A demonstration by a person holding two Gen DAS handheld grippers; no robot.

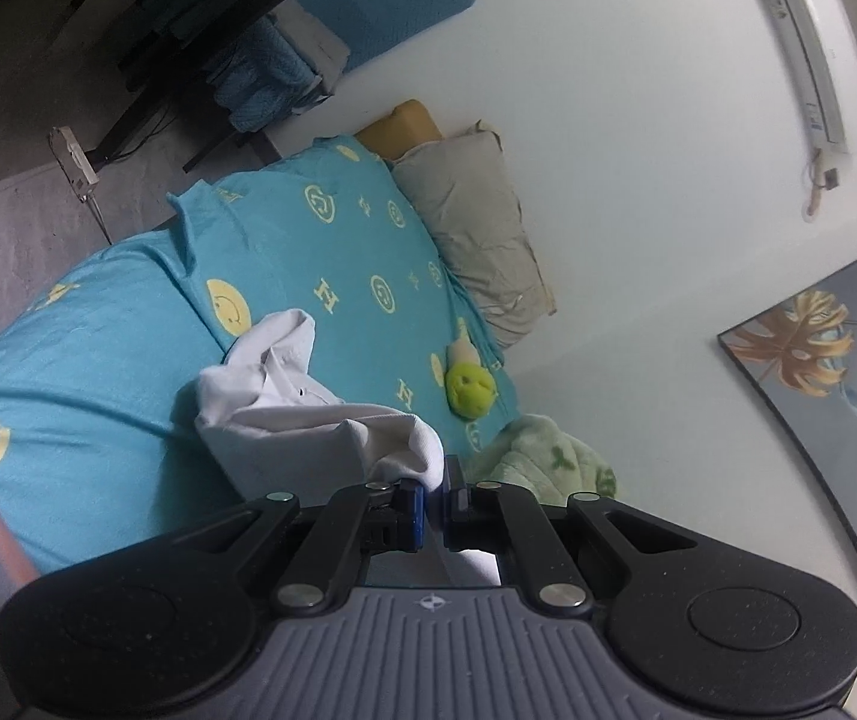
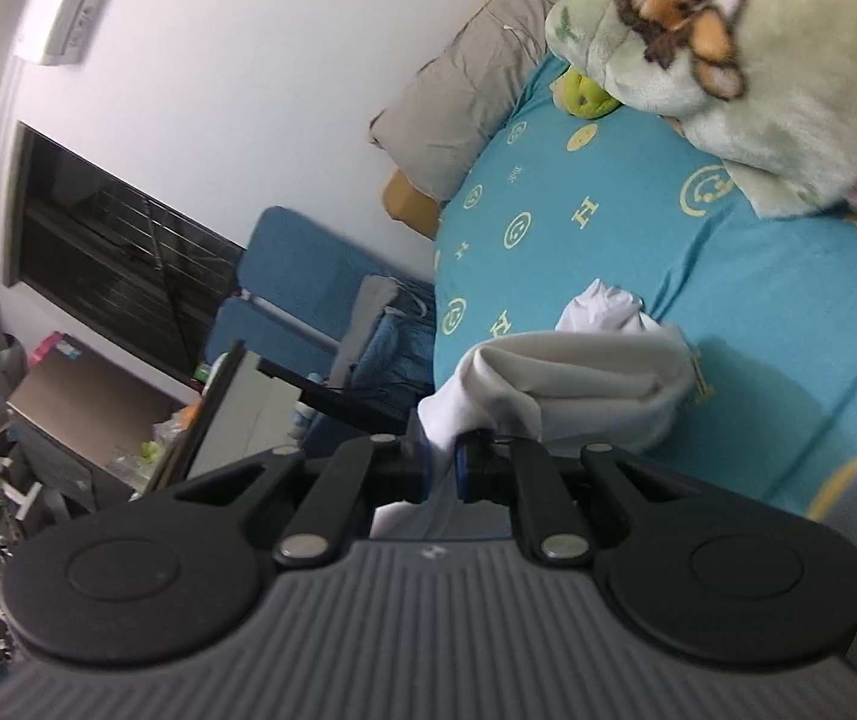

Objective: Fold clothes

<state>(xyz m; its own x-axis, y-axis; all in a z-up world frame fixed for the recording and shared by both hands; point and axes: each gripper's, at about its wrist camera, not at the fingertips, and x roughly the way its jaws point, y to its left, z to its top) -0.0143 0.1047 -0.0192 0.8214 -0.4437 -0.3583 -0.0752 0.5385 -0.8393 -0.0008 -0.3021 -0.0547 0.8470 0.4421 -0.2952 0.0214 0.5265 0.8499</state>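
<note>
Home bedroom: bed (image 1: 98,312), pillow (image 1: 476,222) (wall air conditioner (image 1: 812,54)).

Left claw (image 1: 436,480) pinches white garment (image 1: 284,414) over turquoise bedsheet (image 1: 86,384).

My left gripper (image 1: 436,495) and right gripper (image 2: 442,461) match: black linkage arms, silver pivot screws, blue pads, ribbed grey housing behind.

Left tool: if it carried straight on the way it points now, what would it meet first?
The left tool is shut on the white garment, bunched directly ahead. Beyond that, its line probably drops onto the turquoise bedsheet, though depth is unclear.
</note>
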